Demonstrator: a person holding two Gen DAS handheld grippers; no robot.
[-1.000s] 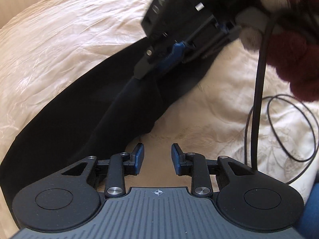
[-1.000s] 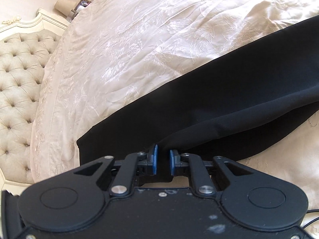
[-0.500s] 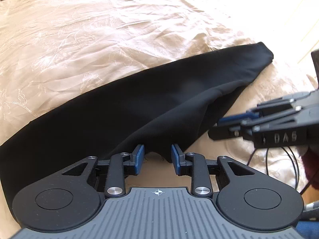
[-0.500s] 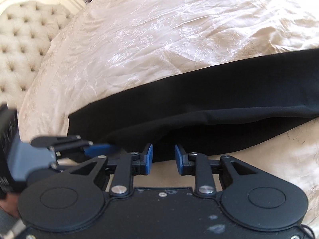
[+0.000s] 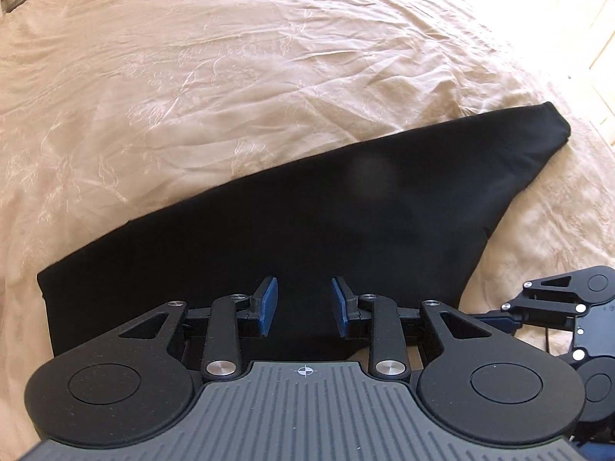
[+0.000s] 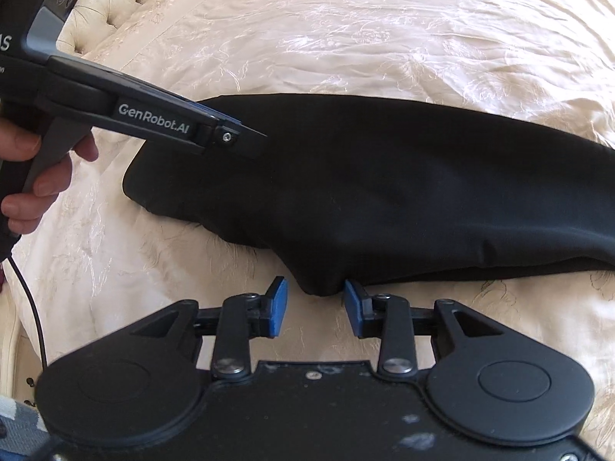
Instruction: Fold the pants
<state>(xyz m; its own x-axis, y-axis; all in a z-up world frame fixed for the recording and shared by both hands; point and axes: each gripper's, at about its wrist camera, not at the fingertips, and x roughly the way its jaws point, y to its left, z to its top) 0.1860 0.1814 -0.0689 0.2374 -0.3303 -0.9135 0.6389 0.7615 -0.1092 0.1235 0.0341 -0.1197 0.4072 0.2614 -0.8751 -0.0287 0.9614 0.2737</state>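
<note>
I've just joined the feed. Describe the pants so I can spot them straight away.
Start from the cream embroidered bedspread that fills both views. Across it lies one long black garment, the pants, flat and folded lengthwise. They are the only dark cloth on the pale bed, with the open left gripper above them and the open right gripper at their near edge.

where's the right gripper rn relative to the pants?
In the right wrist view the right gripper sits open at the near edge of the black pants on the cream bedspread, a fabric bulge between its pads.
</note>
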